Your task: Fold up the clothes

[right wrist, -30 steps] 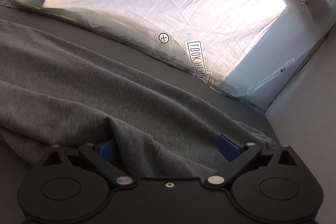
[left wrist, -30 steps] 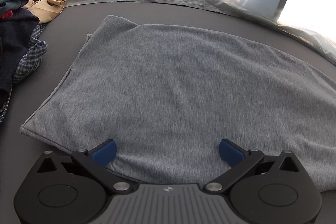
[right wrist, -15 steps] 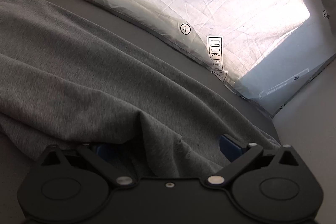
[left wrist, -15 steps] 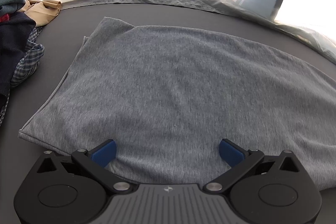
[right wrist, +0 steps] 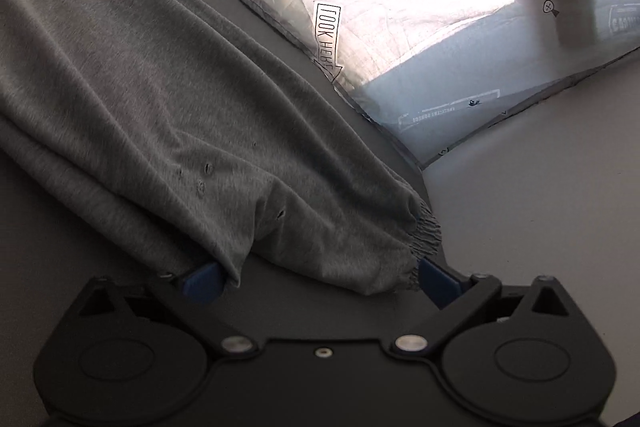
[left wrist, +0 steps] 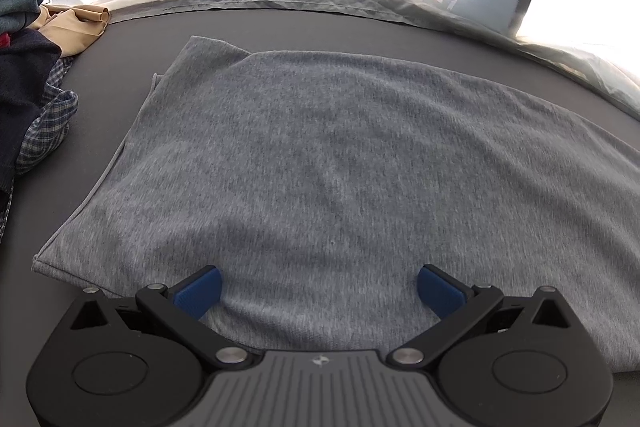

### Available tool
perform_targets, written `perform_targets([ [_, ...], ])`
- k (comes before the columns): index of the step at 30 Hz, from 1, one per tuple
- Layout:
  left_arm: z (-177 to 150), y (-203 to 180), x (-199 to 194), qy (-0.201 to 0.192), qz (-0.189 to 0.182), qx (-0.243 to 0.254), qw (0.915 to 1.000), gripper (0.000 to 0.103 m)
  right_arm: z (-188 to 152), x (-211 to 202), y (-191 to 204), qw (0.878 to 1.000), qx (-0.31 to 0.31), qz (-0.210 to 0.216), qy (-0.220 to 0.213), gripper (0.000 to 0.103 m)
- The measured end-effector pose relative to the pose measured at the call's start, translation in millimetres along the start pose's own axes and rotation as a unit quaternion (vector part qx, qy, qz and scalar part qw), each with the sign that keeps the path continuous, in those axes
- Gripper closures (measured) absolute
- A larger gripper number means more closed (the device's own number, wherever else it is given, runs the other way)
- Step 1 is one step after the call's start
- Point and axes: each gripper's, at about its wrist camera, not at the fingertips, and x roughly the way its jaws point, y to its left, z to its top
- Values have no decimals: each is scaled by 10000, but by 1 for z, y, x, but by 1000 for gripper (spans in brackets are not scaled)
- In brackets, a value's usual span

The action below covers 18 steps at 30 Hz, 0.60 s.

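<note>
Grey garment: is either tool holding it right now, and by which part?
Neither. Both tools, left and right, stand open over the grey garment; the right straddles its gathered cuff end.

Our left claw [left wrist: 319,285] is a black frame with 2 round housings, 2 silver pivot screws on its angled link arms, and a grey ribbed centre panel bearing a small emblem. Its 2 fingers [left wrist: 198,290] end in blue ribbed pads. Our right claw [right wrist: 320,279] shares the black frame, round housings, silver screws and blue-tipped fingers [right wrist: 202,281], but its centre panel is plain black with 1 small round fastener.
</note>
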Motion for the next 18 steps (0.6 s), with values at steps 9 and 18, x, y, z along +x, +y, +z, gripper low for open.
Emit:
perform_targets([
  [9, -1, 0, 0, -34, -26, 47, 10000, 0, 17, 12, 22, 9998, -183, 108, -32, 1],
  [18, 0, 5, 1, -79, -130, 191, 9997, 0, -18, -9, -1, 9997, -43, 253, 58, 1],
])
